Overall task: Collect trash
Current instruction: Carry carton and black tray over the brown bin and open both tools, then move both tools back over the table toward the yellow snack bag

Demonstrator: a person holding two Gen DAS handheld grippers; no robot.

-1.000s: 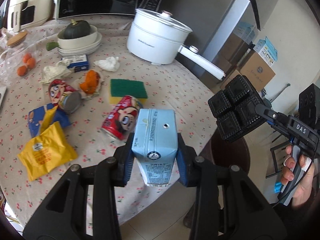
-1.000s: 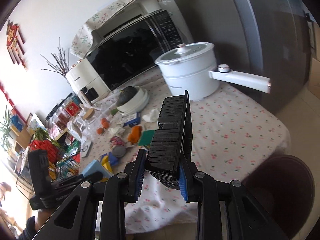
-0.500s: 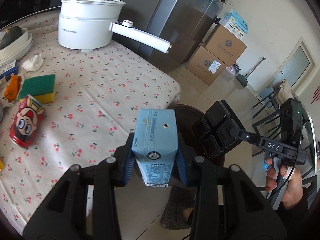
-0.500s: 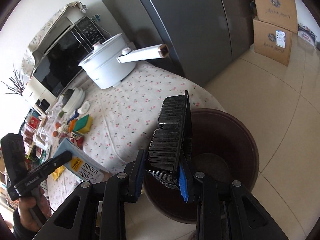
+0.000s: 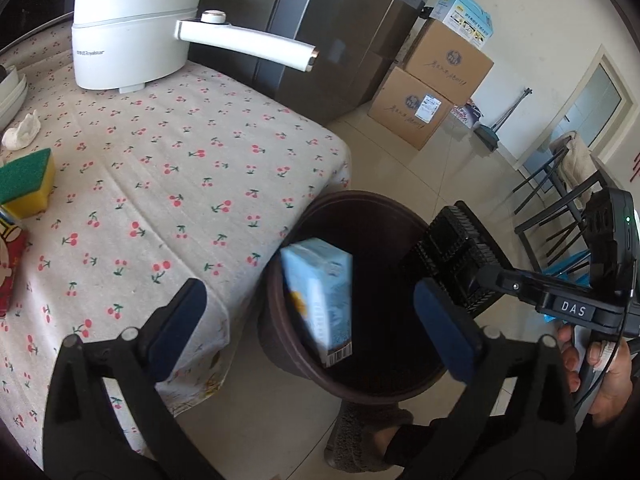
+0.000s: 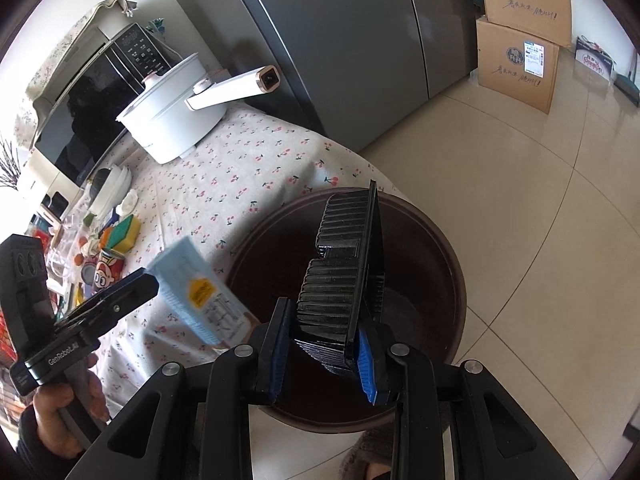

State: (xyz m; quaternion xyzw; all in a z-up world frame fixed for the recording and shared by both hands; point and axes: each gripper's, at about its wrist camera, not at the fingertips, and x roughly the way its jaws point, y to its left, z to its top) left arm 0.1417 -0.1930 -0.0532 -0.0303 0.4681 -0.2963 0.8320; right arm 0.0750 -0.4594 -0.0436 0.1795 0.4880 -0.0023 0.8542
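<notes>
Risks: the blue milk carton (image 5: 320, 296), one, blurred and clear of both pads as the left gripper (image 5: 308, 316) fingers spread wide apart, is dropping at the 9 o'clock side of the single brown bin (image 5: 362, 386) and could clip the rim next to the desk (image 5: 168, 168) cloth and land on the floor. The black plastic tray (image 6: 344, 280), one, stays clamped narrowly between the right gripper (image 6: 322, 344) fingers above the bin's middle; being tall and flat, it might catch across the opening once released. Count on the desk, left to right: one red can (image 5: 10, 256), one sponge (image 5: 26, 180), one crumpled tissue (image 5: 22, 134), one white electric pot (image 5: 132, 28); two stacked cardboard boxes (image 5: 432, 92) at 1 o'clock.
</notes>
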